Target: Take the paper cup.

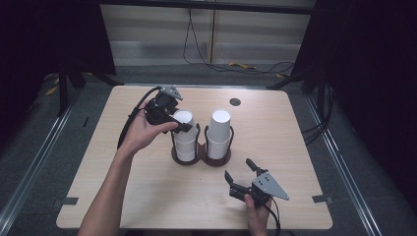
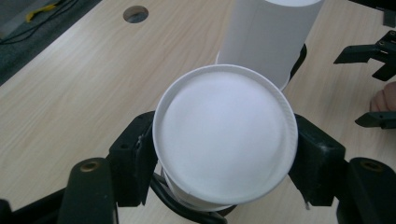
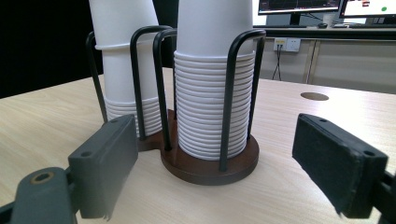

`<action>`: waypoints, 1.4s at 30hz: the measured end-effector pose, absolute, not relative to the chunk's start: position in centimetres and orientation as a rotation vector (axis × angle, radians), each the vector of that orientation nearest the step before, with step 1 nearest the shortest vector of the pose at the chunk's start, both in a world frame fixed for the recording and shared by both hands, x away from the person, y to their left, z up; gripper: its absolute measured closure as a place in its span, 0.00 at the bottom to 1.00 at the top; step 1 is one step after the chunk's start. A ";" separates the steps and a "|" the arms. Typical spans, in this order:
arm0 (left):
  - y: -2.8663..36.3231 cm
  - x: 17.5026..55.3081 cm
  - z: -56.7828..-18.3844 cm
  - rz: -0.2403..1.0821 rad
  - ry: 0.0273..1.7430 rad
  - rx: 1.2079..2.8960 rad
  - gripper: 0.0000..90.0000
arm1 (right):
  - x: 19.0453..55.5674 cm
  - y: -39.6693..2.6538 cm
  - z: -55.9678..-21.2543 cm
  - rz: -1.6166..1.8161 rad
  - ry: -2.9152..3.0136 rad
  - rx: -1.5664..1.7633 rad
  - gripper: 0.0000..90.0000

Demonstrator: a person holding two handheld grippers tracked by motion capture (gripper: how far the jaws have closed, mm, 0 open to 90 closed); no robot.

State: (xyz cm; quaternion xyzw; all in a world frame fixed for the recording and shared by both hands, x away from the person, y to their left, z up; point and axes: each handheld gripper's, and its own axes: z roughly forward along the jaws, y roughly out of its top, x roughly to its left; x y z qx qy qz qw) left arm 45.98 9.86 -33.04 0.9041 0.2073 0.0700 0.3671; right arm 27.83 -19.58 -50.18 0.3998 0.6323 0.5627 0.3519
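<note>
Left tool (image 1: 183,127) was clamped on the top white paper cup (image 2: 225,136) of the left stack, not yet lifted off. Right tool (image 1: 242,178) rested open on the pale wooden desk (image 1: 147,187), idle; dark wire-and-wood cup holder (image 3: 212,165) remained full.

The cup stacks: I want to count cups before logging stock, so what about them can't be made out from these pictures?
- Left stack: in the left gripper view the top cup covers the cups beneath it, so no count.
- Right stack: the right gripper view's upper edge cuts off its top.
- High view: the rims are too small to count, and the holder's wires cross them.
- Left gripper: how many cups its jaws hold cannot be told.
</note>
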 end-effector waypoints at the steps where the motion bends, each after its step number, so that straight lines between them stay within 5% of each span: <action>1: 9.9 45.9 -33.0 0.180 0.532 2.312 0.36 | 27.8 -19.6 -50.2 1.457 1.637 1.035 0.16; 42: 12.4 42.6 -31.8 0.238 0.522 2.007 0.36 | 28.0 -19.6 -50.2 1.451 1.647 1.049 0.16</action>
